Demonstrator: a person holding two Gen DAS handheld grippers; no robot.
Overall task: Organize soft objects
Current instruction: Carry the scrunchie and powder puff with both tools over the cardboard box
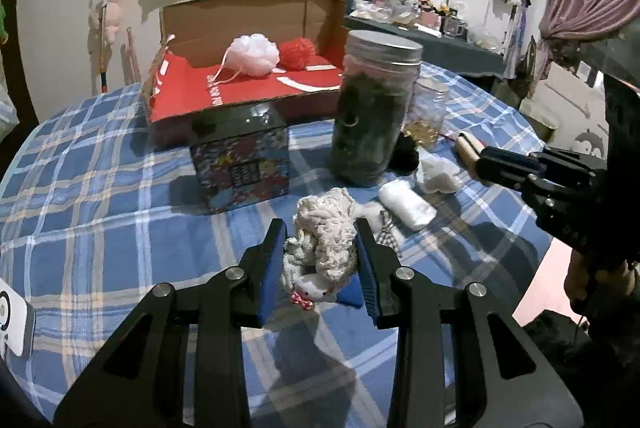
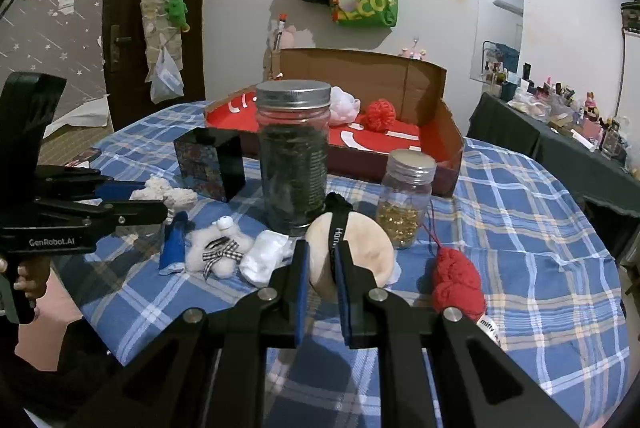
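Observation:
My left gripper (image 1: 320,228) is shut on a cream knitted scrunchie (image 1: 330,240) with a small white cat charm (image 1: 311,292), held over the plaid table. My right gripper (image 2: 322,248) is shut on a round beige powder puff (image 2: 360,256) with a black band, held a little above the table. An open cardboard box (image 1: 248,88) with a red floor stands at the back and holds a pale pink pouf (image 1: 254,54) and a red pouf (image 1: 298,53). On the table lie a white plush with a checked bow (image 2: 218,250), a white cloth roll (image 1: 406,206) and a red yarn piece (image 2: 456,280).
A tall dark-filled jar (image 1: 372,112) with a metal lid and a small jar of gold bits (image 2: 404,200) stand mid-table. A patterned black box (image 1: 242,158) sits in front of the cardboard box. A blue cloth piece (image 2: 172,248) lies near the table's left edge.

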